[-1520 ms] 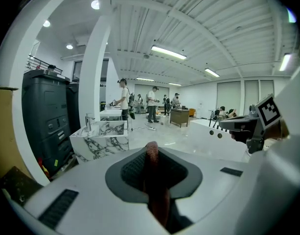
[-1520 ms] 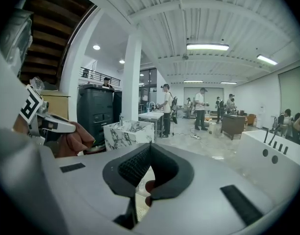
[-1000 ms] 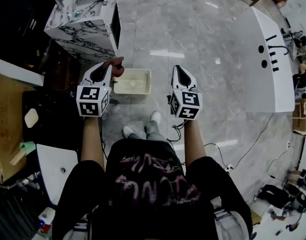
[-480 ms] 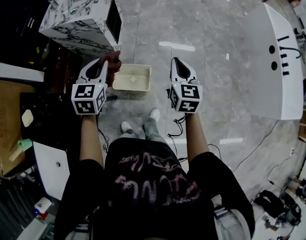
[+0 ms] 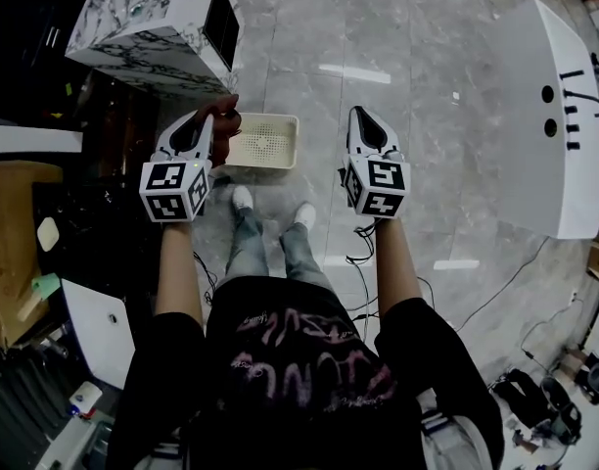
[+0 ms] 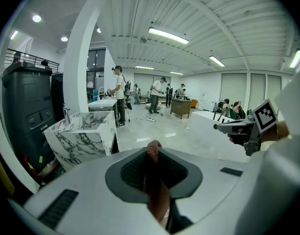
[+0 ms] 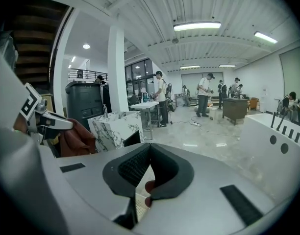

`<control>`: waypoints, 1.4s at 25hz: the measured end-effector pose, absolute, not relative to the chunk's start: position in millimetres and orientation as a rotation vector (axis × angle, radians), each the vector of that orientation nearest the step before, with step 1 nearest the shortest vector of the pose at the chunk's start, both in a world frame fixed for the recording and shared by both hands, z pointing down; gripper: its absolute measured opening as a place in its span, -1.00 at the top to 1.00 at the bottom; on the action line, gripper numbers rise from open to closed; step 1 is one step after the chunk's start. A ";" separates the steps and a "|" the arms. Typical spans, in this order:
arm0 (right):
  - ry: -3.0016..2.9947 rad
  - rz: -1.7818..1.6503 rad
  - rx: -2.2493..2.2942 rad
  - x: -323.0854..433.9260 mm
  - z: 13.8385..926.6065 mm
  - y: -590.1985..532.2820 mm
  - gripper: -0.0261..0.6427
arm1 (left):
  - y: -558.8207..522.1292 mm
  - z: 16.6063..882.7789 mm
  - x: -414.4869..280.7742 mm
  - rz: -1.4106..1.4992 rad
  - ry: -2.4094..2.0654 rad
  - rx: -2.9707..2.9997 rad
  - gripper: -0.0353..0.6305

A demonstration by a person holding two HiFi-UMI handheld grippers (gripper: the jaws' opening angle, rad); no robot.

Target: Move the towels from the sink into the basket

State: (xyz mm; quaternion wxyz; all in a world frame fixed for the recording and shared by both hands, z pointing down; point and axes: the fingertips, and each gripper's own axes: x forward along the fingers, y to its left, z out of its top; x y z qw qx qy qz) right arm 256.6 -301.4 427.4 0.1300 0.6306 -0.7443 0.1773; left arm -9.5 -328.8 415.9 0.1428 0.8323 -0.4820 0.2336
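Most of the rust-brown towel (image 6: 157,190) is buried between the jaws of the left gripper (image 5: 207,118), which pinch it narrowly. Only a bunched end shows, at the 9 o'clock rim of the cream perforated basket (image 5: 263,145). The right gripper (image 5: 362,115) has its jaw tips together; two small reddish spots low in the gap cannot be identified. The marbled sink (image 5: 148,23), at 11 o'clock from the basket, is cut off at the top edge, its basin unreadable. The basket's mesh bottom lies bare.
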 end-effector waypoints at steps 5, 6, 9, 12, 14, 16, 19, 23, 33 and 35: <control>-2.108 0.535 1.838 259.6 458.1 -311.8 0.88 | -343.0 453.7 -9.2 0.665 -1.338 2.382 0.71; -2.104 0.547 1.837 257.3 463.1 -314.1 0.88 | -345.4 461.3 -9.1 0.668 -1.325 2.379 0.71; -2.100 0.596 1.818 246.9 481.6 -319.7 0.88 | -351.7 486.3 -12.2 0.679 -1.298 2.358 0.71; -2.093 0.614 1.785 236.8 507.6 -323.8 0.88 | -356.1 513.4 -17.5 0.689 -1.281 2.332 0.71; -2.090 0.635 1.767 228.9 524.0 -326.1 0.88 | -357.9 532.0 -20.9 0.694 -1.273 2.314 0.71; -2.084 0.656 1.750 222.8 541.4 -327.1 0.88 | -358.5 551.0 -24.1 0.696 -1.264 2.294 0.71; -2.075 0.674 1.734 218.5 568.6 -330.4 0.88 | -360.9 578.9 -27.4 0.684 -1.251 2.265 0.71; -2.063 0.715 1.721 214.9 600.7 -332.9 0.88 | -363.0 618.8 -29.2 0.684 -1.238 2.227 0.71; -2.009 0.776 1.715 201.1 727.4 -335.7 0.88 | -368.8 745.3 -39.7 0.679 -1.190 2.194 0.71; -2.011 0.769 1.712 195.3 755.3 -339.4 0.88 | -374.1 772.2 -46.2 0.673 -1.193 2.194 0.71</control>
